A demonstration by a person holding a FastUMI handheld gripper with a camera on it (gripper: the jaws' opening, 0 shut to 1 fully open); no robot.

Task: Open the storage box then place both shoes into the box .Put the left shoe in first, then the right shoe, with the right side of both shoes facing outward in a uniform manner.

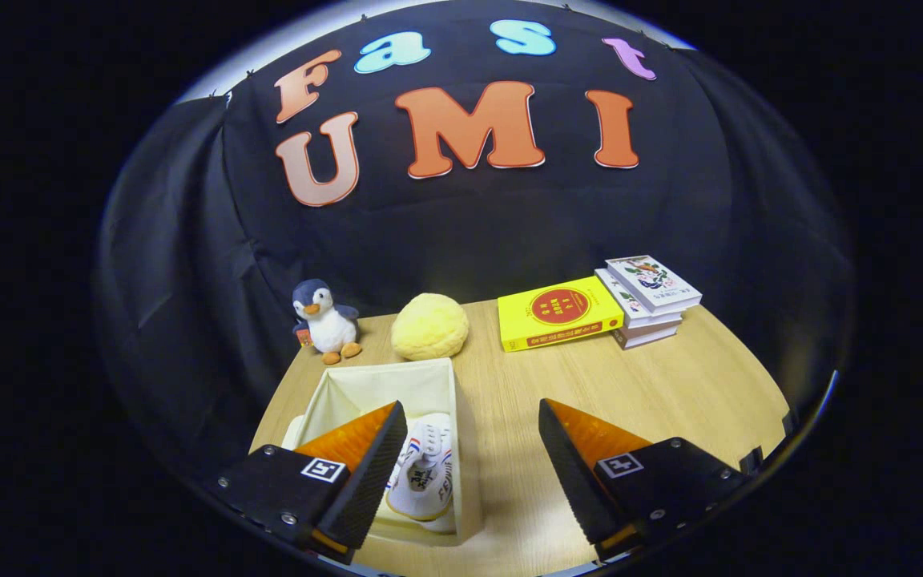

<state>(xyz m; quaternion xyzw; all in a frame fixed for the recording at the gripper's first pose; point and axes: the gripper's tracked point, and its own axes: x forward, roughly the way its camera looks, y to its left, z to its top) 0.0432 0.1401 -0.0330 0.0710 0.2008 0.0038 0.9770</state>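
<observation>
My storage box [452, 377] sits open at lower centre-left of the frame, with one white shoe [423, 473] already standing inside it, so I judge the first placement done; whether a second shoe is in there I cannot tell. The shoe's long axis runs up the frame, sole toward me. My gripper [469, 461] is spread wide, holding nothing
</observation>
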